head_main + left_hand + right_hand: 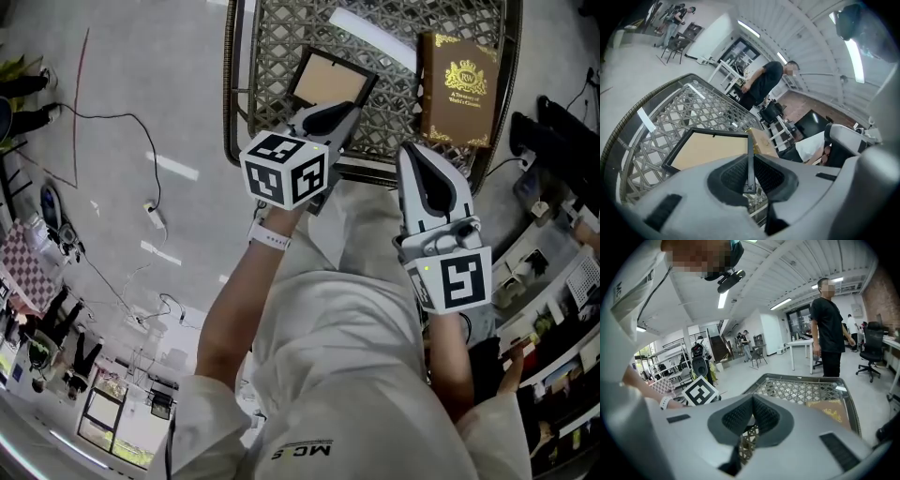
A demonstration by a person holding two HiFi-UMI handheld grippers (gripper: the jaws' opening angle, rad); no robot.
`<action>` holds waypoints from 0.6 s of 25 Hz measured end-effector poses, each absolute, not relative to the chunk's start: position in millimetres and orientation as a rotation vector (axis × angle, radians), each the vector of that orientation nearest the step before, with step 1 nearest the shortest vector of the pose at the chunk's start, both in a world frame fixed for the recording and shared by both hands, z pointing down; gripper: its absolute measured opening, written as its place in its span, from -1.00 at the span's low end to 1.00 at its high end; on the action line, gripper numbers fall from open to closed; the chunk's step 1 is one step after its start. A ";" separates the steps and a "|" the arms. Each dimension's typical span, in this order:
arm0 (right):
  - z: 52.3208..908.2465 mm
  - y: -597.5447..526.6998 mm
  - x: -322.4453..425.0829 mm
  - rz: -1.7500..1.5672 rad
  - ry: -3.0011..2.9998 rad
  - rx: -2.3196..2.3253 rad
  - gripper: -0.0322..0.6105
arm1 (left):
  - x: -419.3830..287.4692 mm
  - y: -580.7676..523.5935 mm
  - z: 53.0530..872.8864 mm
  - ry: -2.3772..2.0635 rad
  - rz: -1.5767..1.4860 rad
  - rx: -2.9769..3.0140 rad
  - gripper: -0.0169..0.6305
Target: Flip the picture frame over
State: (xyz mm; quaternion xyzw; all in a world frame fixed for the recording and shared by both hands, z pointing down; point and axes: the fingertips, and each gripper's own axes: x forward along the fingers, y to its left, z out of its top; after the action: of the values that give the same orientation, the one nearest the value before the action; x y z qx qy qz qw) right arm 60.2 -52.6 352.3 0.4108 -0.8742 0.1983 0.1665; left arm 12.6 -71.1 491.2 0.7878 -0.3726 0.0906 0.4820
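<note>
A picture frame (328, 80) with a black border and tan backing sits on the metal lattice table (272, 37). Its backing faces up and its near edge is raised. My left gripper (325, 119) is shut on that near edge. In the left gripper view the thin black border (750, 164) stands pinched between the dark pads, and the tan backing (710, 147) slopes away over the lattice (670, 108). My right gripper (424, 161) hangs at the table's near rim, right of the frame. It is shut (752, 401) with nothing between the pads.
A brown book with gold print (457, 89) lies on the table right of the frame, also the book (832, 411) in the right gripper view. A white strip (370, 33) lies on the lattice. A cable (141, 159) runs over the floor at left. A person in black (829, 329) stands beyond the table.
</note>
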 end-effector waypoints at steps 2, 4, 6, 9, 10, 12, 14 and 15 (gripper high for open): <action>351.5 -51.8 60.9 0.567 -2.488 1.174 -0.85 | 16.0 -71.2 488.2 -0.890 0.178 1.903 -0.78; 350.7 -51.7 61.1 0.567 -2.487 1.178 -0.85 | 18.4 -72.4 484.9 -0.876 0.139 1.887 -0.78; 350.4 -51.8 61.6 0.567 -2.487 1.181 -0.85 | 21.3 -74.1 481.2 -0.861 0.097 1.870 -0.78; 350.8 -50.6 62.5 0.568 -2.485 1.183 -0.85 | 25.5 -76.3 474.1 -0.832 0.000 1.822 -0.78; 351.0 -50.0 62.5 0.569 -2.484 1.183 -0.85 | 26.3 -77.2 471.2 -0.821 -0.040 1.801 -0.78; 351.4 -49.2 62.1 0.570 -2.484 1.181 -0.85 | 27.3 -79.4 465.4 -0.798 -0.125 1.756 -0.78; 351.7 -48.6 61.7 0.570 -2.482 1.179 -0.85 | 27.7 -81.7 460.2 -0.774 -0.208 1.711 -0.78; 351.9 -48.4 61.6 0.570 -2.482 1.179 -0.85 | 27.9 -82.5 458.2 -0.763 -0.243 1.692 -0.78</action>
State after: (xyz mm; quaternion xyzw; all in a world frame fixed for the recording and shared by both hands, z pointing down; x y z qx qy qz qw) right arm 61.6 -48.4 351.9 0.4141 -0.8722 0.2002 0.1668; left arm 27.9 -82.5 458.2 0.7277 -0.3283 -0.1047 0.5931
